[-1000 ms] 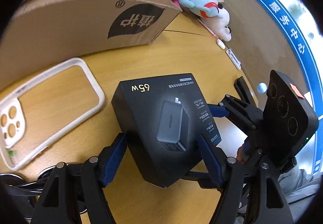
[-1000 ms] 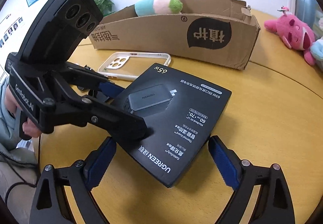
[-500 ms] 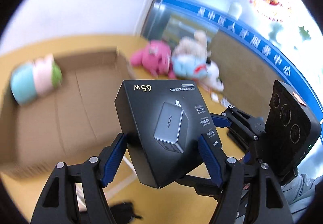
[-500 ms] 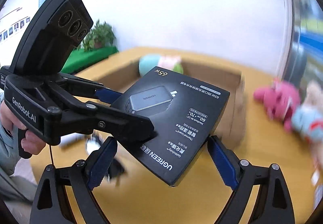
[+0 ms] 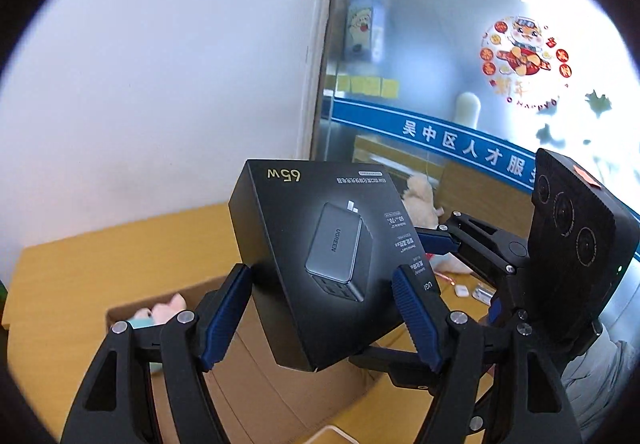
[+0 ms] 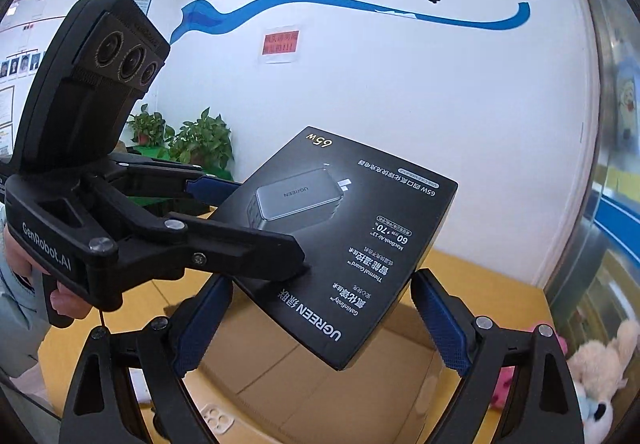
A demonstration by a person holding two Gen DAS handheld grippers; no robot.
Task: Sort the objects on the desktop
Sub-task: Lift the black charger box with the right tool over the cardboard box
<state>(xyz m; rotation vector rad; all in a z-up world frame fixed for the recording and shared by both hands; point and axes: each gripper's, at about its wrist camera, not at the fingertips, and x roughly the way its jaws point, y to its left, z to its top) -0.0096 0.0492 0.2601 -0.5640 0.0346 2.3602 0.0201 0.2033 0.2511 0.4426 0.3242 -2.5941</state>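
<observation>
Left gripper [image 5: 322, 318]: blue ribbed pads sit against two opposite side edges of the flat black cardboard charger box [image 5: 320, 256], jaws closed on it across its width. Right gripper [image 6: 322, 324]: jaws spread wide around the near corner of the same box [image 6: 340, 244]; both blue pads look to be touching or just beside the box edges, but firm pressing cannot be confirmed from either view. In the right wrist view the left gripper's upper finger lies across the box's printed top face. Box is held in the air, tilted, one corner pointing down, above the open brown corrugated cardboard carton [image 6: 320, 376]. Judgement: box is rigid and likely light, with a smooth printed skin that could slide against the pads; its thin walls could dent under hard squeezing. Best hold is on opposite side edges near the middle, not on a corner, where it can pivot. Inside the carton, a pastel plush toy [image 5: 160, 314] lies at the far end. Beyond, a yellow wooden tabletop [image 5: 100, 264], then more plush toys [image 6: 600, 360] beside the carton.
</observation>
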